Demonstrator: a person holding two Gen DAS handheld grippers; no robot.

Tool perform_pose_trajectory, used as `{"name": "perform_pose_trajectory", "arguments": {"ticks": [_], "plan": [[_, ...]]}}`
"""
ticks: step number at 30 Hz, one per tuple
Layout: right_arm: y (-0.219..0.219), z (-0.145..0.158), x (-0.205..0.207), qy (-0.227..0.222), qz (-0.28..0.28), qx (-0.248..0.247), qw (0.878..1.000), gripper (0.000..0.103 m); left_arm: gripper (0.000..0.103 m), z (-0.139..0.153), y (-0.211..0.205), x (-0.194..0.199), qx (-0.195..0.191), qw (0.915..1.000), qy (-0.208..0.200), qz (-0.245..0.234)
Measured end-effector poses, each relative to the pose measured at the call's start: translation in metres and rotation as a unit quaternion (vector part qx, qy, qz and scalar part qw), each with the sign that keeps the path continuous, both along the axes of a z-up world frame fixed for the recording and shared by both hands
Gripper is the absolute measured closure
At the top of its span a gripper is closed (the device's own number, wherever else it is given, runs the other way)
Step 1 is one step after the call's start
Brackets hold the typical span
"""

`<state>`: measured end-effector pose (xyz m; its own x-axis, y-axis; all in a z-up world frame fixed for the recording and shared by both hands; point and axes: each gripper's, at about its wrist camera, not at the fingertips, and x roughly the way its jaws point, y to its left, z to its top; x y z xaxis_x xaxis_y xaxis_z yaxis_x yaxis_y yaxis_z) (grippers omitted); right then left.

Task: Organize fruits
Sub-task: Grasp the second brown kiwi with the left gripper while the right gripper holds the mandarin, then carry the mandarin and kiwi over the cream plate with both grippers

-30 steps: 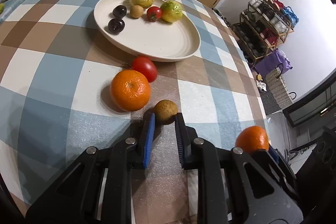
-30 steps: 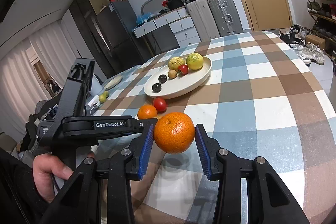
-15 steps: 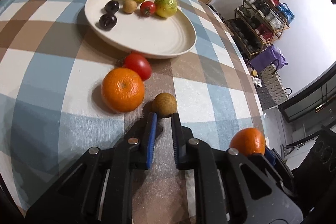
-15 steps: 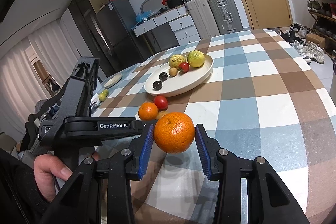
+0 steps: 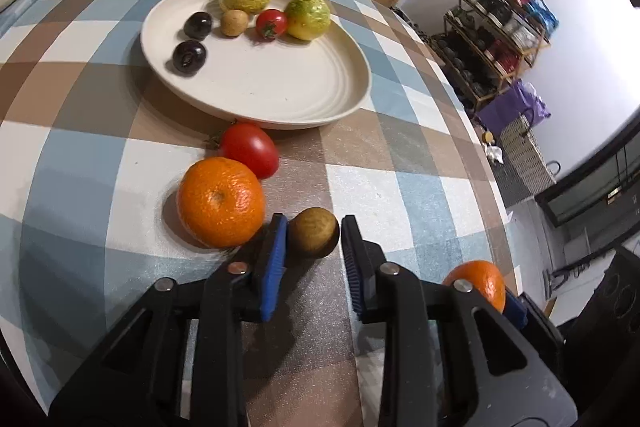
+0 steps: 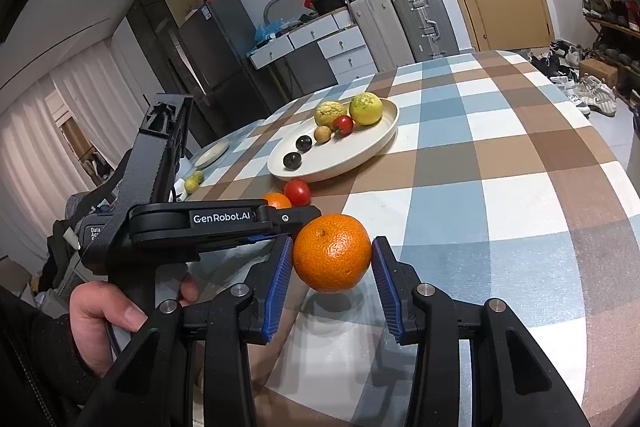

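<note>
The left tongs (image 5: 313,241) straddle a brown fruit (image 5: 313,232) on the counter (image 5: 80,163), narrowly parted, the left pad touching it. An orange (image 5: 220,201) crowds their left. The right tongs (image 6: 332,265) clamp a second orange (image 6: 332,253) aloft; the plate (image 6: 360,155) lies beyond.

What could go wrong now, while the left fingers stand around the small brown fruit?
1. The small brown fruit is round and may roll out as the left gripper shuts.
2. Its left finger is close to the orange on the table and may push it.
3. The held orange may slip from the right gripper.
</note>
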<state>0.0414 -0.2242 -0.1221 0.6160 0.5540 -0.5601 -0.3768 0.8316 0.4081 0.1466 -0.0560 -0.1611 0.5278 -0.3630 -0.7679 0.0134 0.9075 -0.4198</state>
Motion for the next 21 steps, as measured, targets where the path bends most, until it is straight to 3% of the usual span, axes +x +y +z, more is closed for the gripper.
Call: {"name": "perform_pose_trajectory", "arguments": {"ticks": [10,21], "plan": [[0.001,0.002,0.011,0.003,-0.003,-0.007,1.000,0.062,0.079,0.040,0.013,-0.005,0.000,0.9981,-0.058,-0.021],[0.034,0.020,0.074,0.000,0.031,0.001,1.000,0.062,0.079,0.084,0.089,0.052,0.014,0.9953,-0.095,0.014]]}}
